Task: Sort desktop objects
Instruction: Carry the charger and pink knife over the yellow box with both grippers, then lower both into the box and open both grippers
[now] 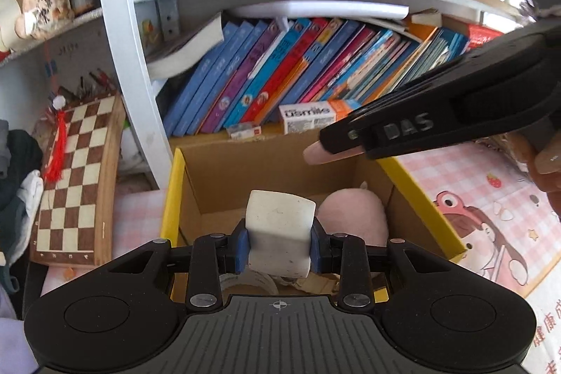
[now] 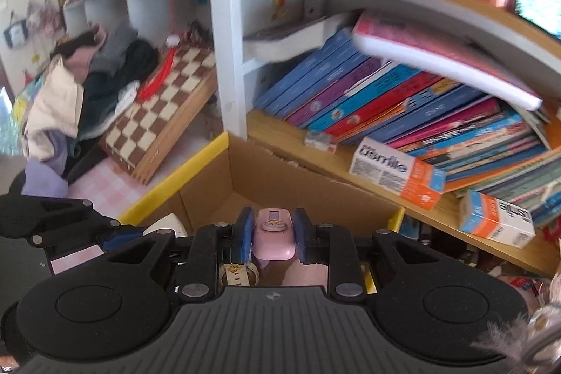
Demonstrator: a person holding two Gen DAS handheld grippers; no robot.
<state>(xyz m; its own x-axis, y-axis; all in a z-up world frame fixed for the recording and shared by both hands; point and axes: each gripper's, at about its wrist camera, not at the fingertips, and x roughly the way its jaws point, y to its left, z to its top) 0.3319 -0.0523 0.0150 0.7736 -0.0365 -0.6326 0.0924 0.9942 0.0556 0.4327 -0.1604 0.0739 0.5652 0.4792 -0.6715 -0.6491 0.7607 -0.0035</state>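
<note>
Gripping a white block (image 1: 278, 233) between its blue pads, the left gripper (image 1: 279, 242) hangs over the open cardboard box (image 1: 224, 177) with yellow edges. Beside the block, a pink plush toy (image 1: 354, 219) lies inside the box. The right gripper (image 2: 272, 235) is clamped on a small pink case (image 2: 272, 235), also above the box. Farther back, a chessboard (image 1: 75, 177) leans left of the box; slanted books (image 1: 280, 76) and a toothpaste carton (image 1: 313, 116) fill the shelf behind.
</note>
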